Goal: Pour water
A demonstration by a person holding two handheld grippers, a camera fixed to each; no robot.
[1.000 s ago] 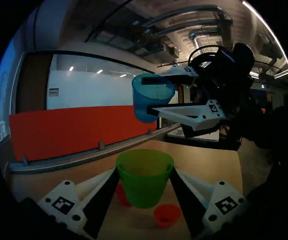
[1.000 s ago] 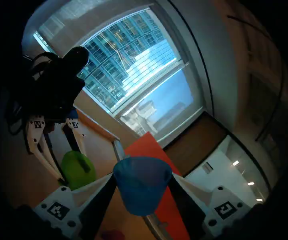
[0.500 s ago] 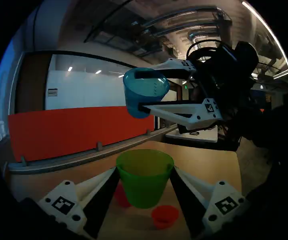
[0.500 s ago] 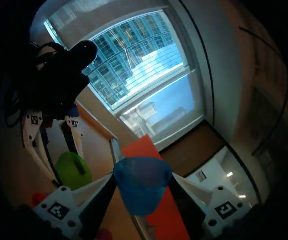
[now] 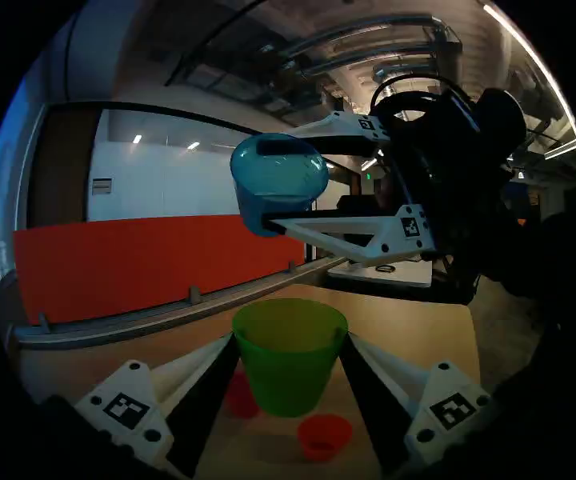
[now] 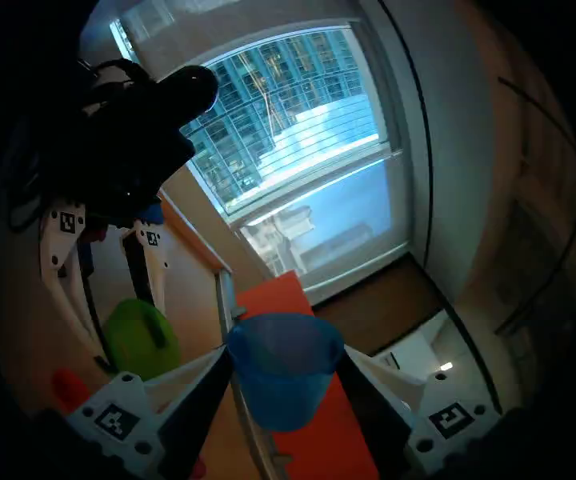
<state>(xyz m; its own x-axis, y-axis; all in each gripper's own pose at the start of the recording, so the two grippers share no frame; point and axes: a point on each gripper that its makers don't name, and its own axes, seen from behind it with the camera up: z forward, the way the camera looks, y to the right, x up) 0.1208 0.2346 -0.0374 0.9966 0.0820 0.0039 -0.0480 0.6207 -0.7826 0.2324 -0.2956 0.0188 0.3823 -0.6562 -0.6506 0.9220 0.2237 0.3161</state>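
Note:
In the left gripper view my left gripper (image 5: 288, 360) is shut on a green cup (image 5: 290, 356), held upright above the wooden table (image 5: 416, 320). Higher up, the right gripper (image 5: 276, 192) holds a blue cup (image 5: 276, 188) that leans toward the green one. In the right gripper view my right gripper (image 6: 284, 372) is shut on that blue cup (image 6: 286, 368). To the left, the left gripper (image 6: 120, 328) carries the green cup (image 6: 140, 338); a dark gloved hand (image 6: 128, 152) holds it.
Two small red cups (image 5: 324, 436) (image 5: 242, 394) stand on the table under the green cup. An orange panel (image 5: 152, 260) and a rail run along the table's far edge. A large window (image 6: 304, 152) is in the right gripper view.
The blue cup has moved left and up in the left gripper view and tipped further toward the green cup. The green cup has stayed still.

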